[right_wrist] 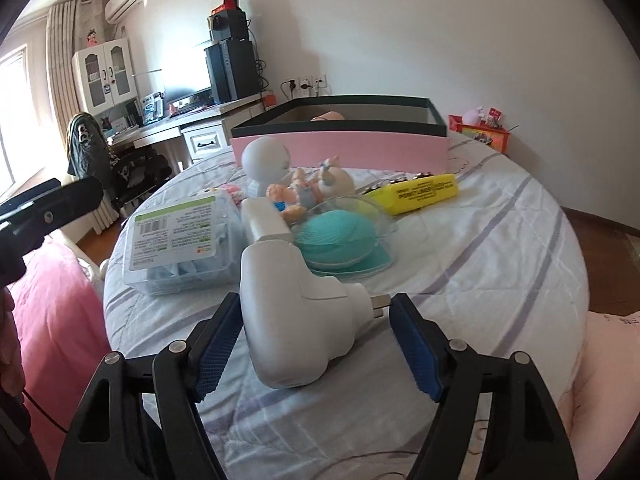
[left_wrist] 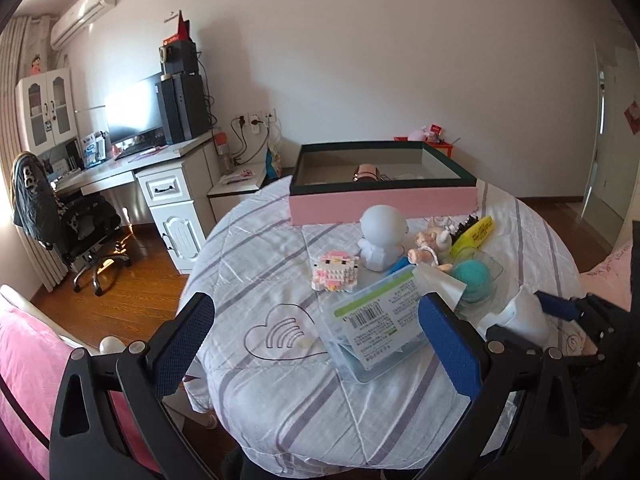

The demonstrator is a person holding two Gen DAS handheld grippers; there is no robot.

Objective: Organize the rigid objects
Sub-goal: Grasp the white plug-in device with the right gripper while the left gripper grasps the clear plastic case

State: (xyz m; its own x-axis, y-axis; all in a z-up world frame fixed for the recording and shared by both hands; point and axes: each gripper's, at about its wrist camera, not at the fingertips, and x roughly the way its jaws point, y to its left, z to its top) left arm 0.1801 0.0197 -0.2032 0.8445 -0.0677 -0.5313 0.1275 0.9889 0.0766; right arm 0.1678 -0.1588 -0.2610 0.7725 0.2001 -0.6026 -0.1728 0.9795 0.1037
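1. Bed (left_wrist: 280, 400) with a striped white quilt; the rigid objects lie in a cluster on it, in front of a pink box (left_wrist: 380, 200) with a dark rim, open at the top.
2. Right gripper (right_wrist: 316, 340): fingers astride a white plug adapter (right_wrist: 288, 312). Left pad (right_wrist: 218, 340) looks to be against its body; right pad (right_wrist: 416, 348) just beside the metal prong, contact unclear. Cannot tell if it grips.
3. Adapter lies on the quilt at the near edge of the cluster, just in front of the teal brush.
4. Left gripper (left_wrist: 316, 344): fingers wide, nothing between the pads, low over the quilt beside a clear labelled case (left_wrist: 376, 320).
5. Case lies tilted, label up, left of the adapter.
6. Teal brush (right_wrist: 340, 236) sits in a clear dish, just behind the adapter.
7. Behind that: white figure (right_wrist: 266, 164) upright, doll (right_wrist: 316, 188) lying against it.
8. Yellow highlighter (right_wrist: 416, 192) to the right of the doll, near the box.
9. Pink block toy (left_wrist: 334, 272) left of the white figure.
10. Something pinkish inside the box (left_wrist: 366, 172); too hidden to name.
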